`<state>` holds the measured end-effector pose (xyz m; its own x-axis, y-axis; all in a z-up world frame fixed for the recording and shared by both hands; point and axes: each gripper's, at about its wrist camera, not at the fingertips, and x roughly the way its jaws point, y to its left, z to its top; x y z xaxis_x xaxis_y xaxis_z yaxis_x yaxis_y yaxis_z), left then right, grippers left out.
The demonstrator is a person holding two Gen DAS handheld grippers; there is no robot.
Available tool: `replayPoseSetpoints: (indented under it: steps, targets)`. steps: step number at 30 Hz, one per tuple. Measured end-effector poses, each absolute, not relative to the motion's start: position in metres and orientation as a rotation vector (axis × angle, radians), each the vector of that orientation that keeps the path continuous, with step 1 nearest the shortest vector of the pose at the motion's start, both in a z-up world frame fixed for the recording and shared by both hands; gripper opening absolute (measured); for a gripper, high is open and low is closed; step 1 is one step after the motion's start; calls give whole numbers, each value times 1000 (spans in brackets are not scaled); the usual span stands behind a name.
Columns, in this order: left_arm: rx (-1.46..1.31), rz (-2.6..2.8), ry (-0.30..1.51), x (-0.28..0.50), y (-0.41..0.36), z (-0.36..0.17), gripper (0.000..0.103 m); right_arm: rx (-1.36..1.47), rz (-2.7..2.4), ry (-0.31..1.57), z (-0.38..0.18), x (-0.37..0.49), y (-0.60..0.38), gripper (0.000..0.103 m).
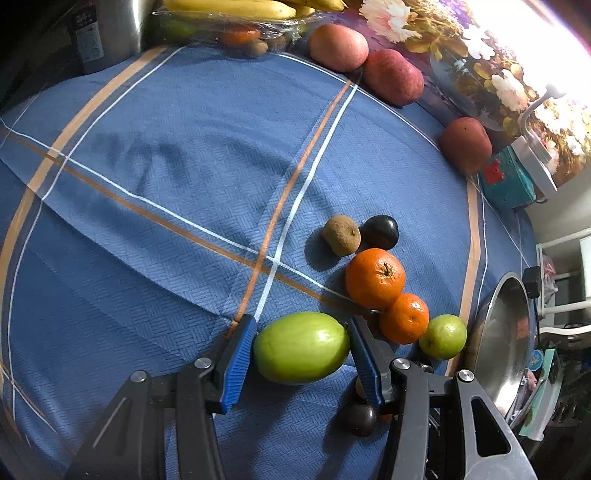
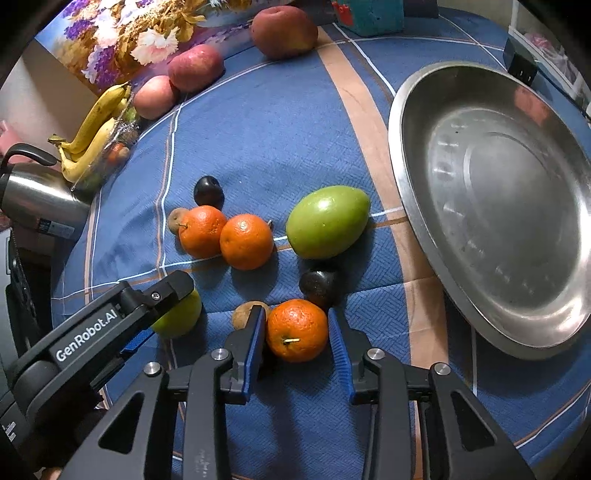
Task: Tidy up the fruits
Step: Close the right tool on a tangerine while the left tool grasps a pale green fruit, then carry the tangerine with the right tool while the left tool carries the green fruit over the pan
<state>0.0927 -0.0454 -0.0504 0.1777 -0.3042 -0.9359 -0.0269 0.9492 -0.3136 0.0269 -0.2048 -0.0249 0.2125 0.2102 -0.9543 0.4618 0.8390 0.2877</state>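
Fruit is scattered on the blue cloth (image 1: 147, 221) beside the steel bowl (image 2: 397, 122). In the left wrist view, a green fruit (image 1: 301, 347) is seen clamped between the pads of the left gripper (image 1: 302, 325). Only the right wrist view shows the right gripper (image 2: 296, 314), spread apart around an orange (image 2: 297, 330) with a gap left on one side. A kiwi (image 2: 243, 314) and a dark plum (image 2: 319, 282) are noted just beside it.

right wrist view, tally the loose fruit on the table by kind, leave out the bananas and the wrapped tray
oranges: 3
green fruits: 2
dark plums: 2
kiwis: 2
red apples: 3
total: 12
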Motion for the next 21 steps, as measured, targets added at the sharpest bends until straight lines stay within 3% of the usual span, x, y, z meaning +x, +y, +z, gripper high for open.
replayPoseSetpoints:
  steps: [21]
  targets:
    - [-293,-214,1279,87,-34,-7,54,574,-189,1245,25,22,-217,36]
